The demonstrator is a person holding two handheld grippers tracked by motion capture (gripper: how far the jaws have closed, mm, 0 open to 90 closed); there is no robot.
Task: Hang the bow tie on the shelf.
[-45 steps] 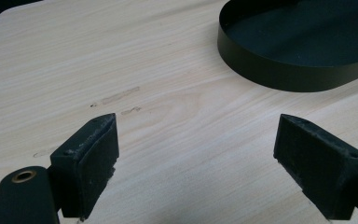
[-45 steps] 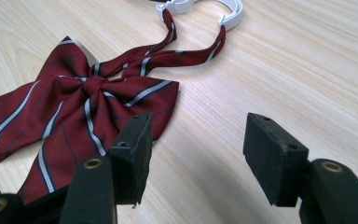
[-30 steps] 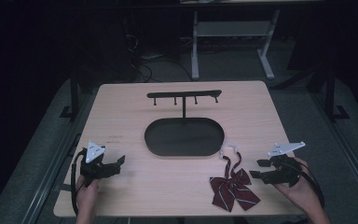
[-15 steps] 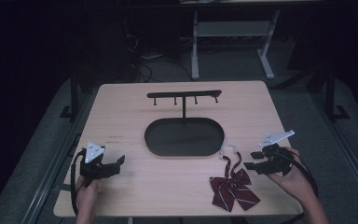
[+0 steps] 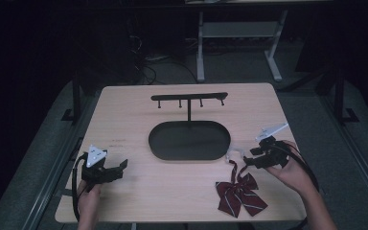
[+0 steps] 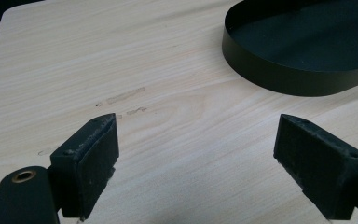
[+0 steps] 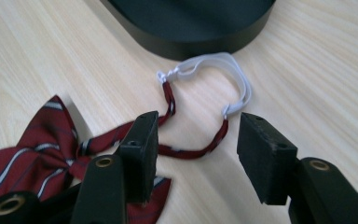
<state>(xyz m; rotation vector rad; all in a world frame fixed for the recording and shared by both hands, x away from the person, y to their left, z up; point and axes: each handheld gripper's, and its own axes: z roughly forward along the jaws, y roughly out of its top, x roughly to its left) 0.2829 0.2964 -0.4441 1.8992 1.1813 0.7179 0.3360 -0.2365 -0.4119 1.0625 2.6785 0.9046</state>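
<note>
A dark red striped bow tie (image 5: 240,193) lies flat near the table's front right, its white elastic strap (image 5: 234,152) curling toward the black oval base (image 5: 189,140) of a hook stand. My right gripper (image 5: 249,157) hovers just right of that strap. In the right gripper view the bow tie (image 7: 37,135) is at lower left, and the red band leading to the white strap (image 7: 223,70) runs across the gap of my right gripper (image 7: 196,130). Those jaws have just been closing a little but stand apart from the band. My left gripper (image 5: 120,167) rests open at the front left, empty (image 6: 196,140).
The stand's bar with several hooks (image 5: 189,97) rises on a thin post behind the oval base (image 6: 284,79). Bare wood lies between the two grippers. The table's front edge is close to both hands. Dark floor and a desk frame (image 5: 201,43) lie beyond.
The right hand has moved left from the table's right edge to the bow tie's strap. The left hand has kept still.
</note>
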